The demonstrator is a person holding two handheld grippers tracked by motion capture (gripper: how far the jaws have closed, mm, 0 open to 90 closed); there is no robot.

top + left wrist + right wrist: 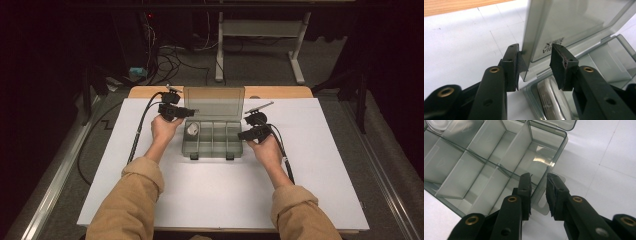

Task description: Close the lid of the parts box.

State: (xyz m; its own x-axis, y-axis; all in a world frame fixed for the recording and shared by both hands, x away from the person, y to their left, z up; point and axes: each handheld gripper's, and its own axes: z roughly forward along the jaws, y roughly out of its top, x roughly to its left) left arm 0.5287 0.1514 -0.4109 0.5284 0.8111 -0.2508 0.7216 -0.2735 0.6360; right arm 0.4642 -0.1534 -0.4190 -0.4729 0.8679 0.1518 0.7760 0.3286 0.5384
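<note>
Tan sleeves (131, 200) enter the high view from the bottom, and both hands flank the compartment box (212, 140) on the white sheet (200, 200). Its lid (214, 102) stands upright at the far side of the box, so opening looks done; a pale object (192, 130) lies in the box's left compartment.

From the left gripper view, the left gripper (536, 65) straddles the lid's near corner, jaws partly apart, one pad touching the edge; no firm clamp shows.

From the right gripper view, the right gripper (538, 192) brackets the box's front wall beside a latch tab (541, 206), jaws narrowly parted. Lowering the lid likely remains.
</note>
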